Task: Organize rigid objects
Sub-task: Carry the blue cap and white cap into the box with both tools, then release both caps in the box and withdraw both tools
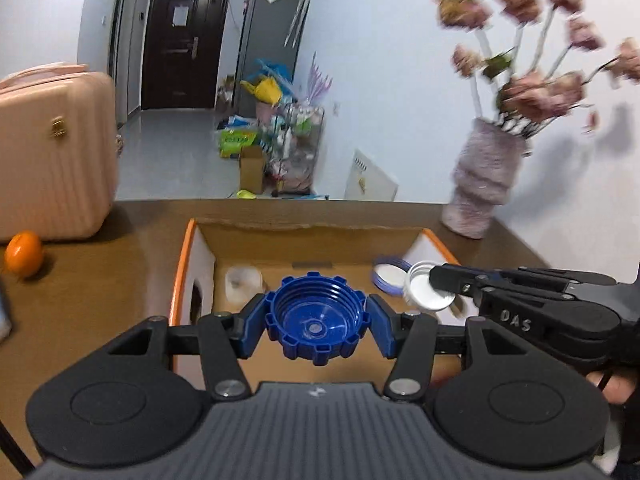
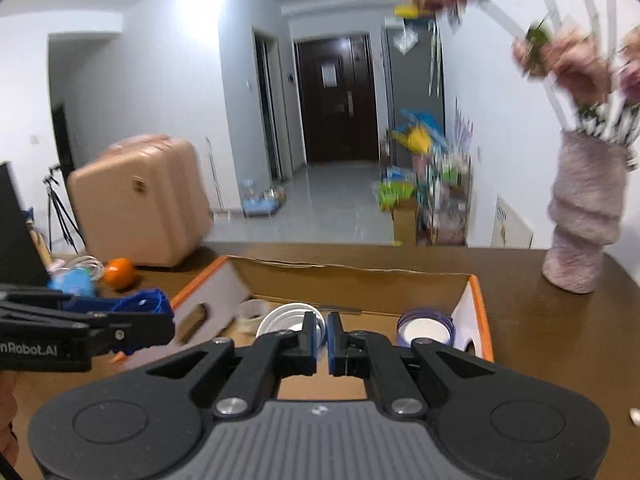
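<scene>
**Two lids held over an open cardboard box**

Brown and glossy, the desk (image 1: 120,248) runs back to a white wall, with a hallway and a dark door beyond. On it stands an open cardboard box (image 1: 312,232) with orange-edged flaps. To the left of the box sit a pink suitcase (image 1: 52,152) and an orange (image 1: 23,254); to the right stands a pale ribbed vase (image 1: 480,180) of pink flowers, blurred in both views.

The left tool (image 1: 316,320) has its blue pads pressed on either side of a blue ribbed cap (image 1: 316,320), held hollow side up over the near part of the box. The right tool (image 2: 322,334) has its pads nearly together, pinching the rim of a white metal lid (image 1: 430,288); seen from the left wrist, that lid hangs tilted just inside the right side of the box. A hand (image 1: 616,388) shows at the right edge of the left wrist view, behind the right tool.

Inside the box, a purple-rimmed lid (image 1: 390,276) lies near the right wall, and a pale, translucent round lid (image 1: 242,280) lies near the back left. Whether the white lid touches the purple-rimmed one cannot be told.
</scene>
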A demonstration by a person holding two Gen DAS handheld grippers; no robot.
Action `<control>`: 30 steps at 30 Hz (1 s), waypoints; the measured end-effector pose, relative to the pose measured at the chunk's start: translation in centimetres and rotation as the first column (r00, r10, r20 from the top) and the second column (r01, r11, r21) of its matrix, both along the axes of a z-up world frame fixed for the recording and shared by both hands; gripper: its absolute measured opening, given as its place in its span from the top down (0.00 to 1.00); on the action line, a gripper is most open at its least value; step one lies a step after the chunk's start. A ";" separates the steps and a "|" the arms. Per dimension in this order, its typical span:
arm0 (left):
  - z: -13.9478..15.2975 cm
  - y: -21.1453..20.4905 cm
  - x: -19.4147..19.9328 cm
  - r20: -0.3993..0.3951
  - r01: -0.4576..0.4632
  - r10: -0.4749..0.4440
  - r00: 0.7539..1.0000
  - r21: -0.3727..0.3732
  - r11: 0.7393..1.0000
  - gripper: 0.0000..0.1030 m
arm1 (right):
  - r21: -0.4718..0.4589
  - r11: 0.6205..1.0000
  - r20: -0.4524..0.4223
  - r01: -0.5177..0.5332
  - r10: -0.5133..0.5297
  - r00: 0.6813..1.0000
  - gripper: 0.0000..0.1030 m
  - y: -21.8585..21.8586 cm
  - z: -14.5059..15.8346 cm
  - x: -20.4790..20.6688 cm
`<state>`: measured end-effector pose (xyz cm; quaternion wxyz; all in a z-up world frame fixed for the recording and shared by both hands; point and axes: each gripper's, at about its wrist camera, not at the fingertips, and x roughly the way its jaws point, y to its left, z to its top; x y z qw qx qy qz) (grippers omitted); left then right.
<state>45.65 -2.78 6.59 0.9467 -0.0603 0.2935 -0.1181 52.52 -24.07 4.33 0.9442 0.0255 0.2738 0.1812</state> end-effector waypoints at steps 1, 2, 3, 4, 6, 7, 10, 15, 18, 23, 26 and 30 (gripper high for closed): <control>0.0 -0.4 2.1 -0.014 -0.006 0.006 1.000 0.016 1.000 0.47 | 0.002 1.000 -0.030 0.003 -0.003 1.000 0.95 0.0 -0.4 2.0; -0.2 -1.0 4.3 -0.023 0.004 -0.003 1.000 0.033 0.999 0.47 | 0.002 1.000 -0.070 0.001 -0.001 0.998 0.95 0.1 -0.9 4.2; -0.5 -1.5 6.4 -0.033 0.002 -0.001 0.999 0.042 0.999 0.47 | 0.008 1.000 -0.117 0.006 -0.005 0.993 0.95 0.2 -1.6 6.6; -1.1 -2.0 8.5 -0.059 -0.014 0.017 0.998 0.045 0.999 0.47 | 0.008 1.000 -0.151 0.016 -0.015 0.988 0.95 0.3 -2.2 8.4; -2.7 -2.8 12.7 -0.128 -0.025 0.033 0.991 0.063 0.998 0.47 | -0.016 1.000 -0.226 0.026 -0.029 0.974 0.95 0.8 -3.9 11.9; -3.6 -3.1 14.7 -0.162 -0.039 0.049 0.986 0.065 0.997 0.47 | -0.021 0.999 -0.259 0.029 -0.034 0.965 0.95 1.0 -4.6 13.3; -5.8 -3.0 19.4 -0.263 -0.050 0.059 0.963 0.041 0.998 0.47 | -0.052 0.998 -0.310 0.029 -0.044 0.950 0.95 1.6 -6.0 16.2; -8.2 -3.1 23.1 -0.313 -0.062 0.088 0.946 0.091 0.994 0.40 | -0.110 0.993 -0.355 0.040 -0.077 0.932 0.94 2.0 -7.7 18.4; -8.8 -3.6 23.3 -0.306 -0.046 0.081 0.948 0.121 0.992 0.35 | -0.112 0.993 -0.374 0.043 -0.082 0.924 0.88 1.9 -8.3 18.7; -8.1 -3.7 22.7 -0.287 -0.050 0.088 0.954 0.137 0.989 0.31 | -0.099 0.994 -0.344 0.052 -0.083 0.935 0.83 1.4 -6.5 17.3; -5.7 -2.8 20.9 -0.243 -0.035 0.067 0.968 0.136 0.990 0.29 | -0.091 0.994 -0.297 0.063 -0.087 0.951 0.80 0.5 -3.7 15.4; -1.8 -0.7 16.1 -0.150 -0.029 0.048 0.988 0.127 0.991 0.23 | -0.068 0.996 -0.209 0.053 -0.066 0.976 0.72 -1.0 0.4 10.2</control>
